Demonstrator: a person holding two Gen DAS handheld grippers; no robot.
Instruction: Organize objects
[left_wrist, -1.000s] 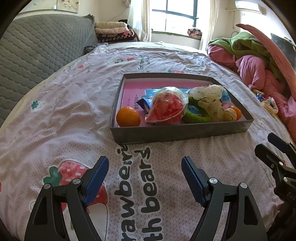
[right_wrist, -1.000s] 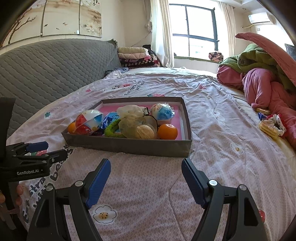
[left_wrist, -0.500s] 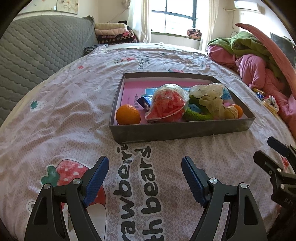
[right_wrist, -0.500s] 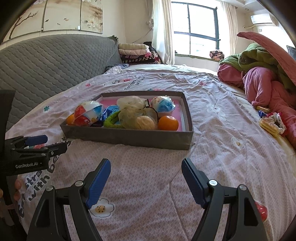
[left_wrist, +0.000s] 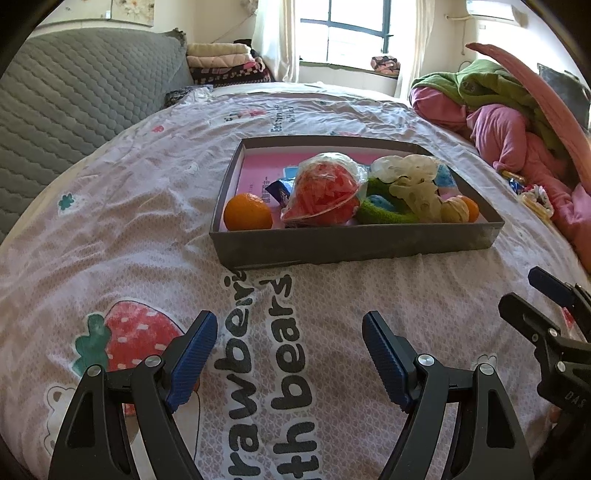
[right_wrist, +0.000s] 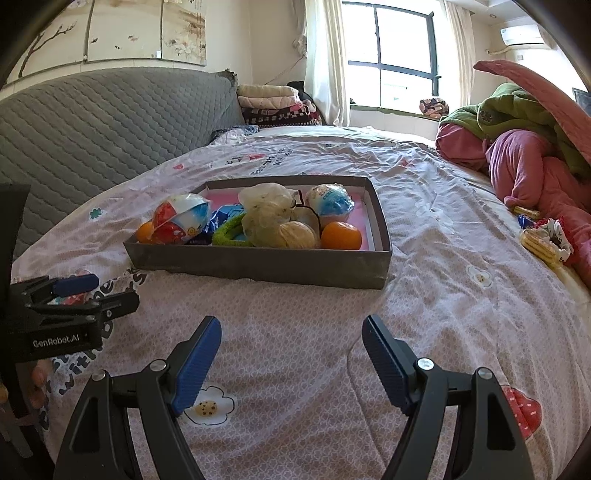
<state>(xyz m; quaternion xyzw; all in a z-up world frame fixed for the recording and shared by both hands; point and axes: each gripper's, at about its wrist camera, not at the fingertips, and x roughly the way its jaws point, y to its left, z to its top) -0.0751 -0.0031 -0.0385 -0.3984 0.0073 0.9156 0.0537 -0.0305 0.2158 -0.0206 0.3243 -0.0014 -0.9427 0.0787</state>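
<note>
A: How are the two grippers held?

B: The left gripper (left_wrist: 290, 334) is held over the printed bedsheet (left_wrist: 147, 206) with its blue-padded fingers spread wide and nothing between them. The right gripper (right_wrist: 291, 338) is held the same way, fingers parted and empty, over the sheet near a printed flower (right_wrist: 209, 404).

A: And where are the objects found?

B: They are gathered in a shallow grey tray (left_wrist: 354, 245) that is set on the bed ahead of both grippers, well apart from either. At its near left corner an orange (left_wrist: 247, 216) is seen. Beside it a bagged red-and-white ball (left_wrist: 323, 194) is placed, then a green ring (left_wrist: 384, 212) and a pale mesh bag (left_wrist: 413, 184).

A: What is shown from the right wrist?

B: A second orange (right_wrist: 340, 235) is seen at the tray's near right corner, touching a pale round fruit (right_wrist: 297, 234). Behind them a blue-and-white ball (right_wrist: 328, 201) is seen.

A: Anything off the tray?

B: Pink and green bedding (right_wrist: 524, 162) is heaped at the right, and a grey quilted headboard (right_wrist: 103, 118) is seen at the left
</note>
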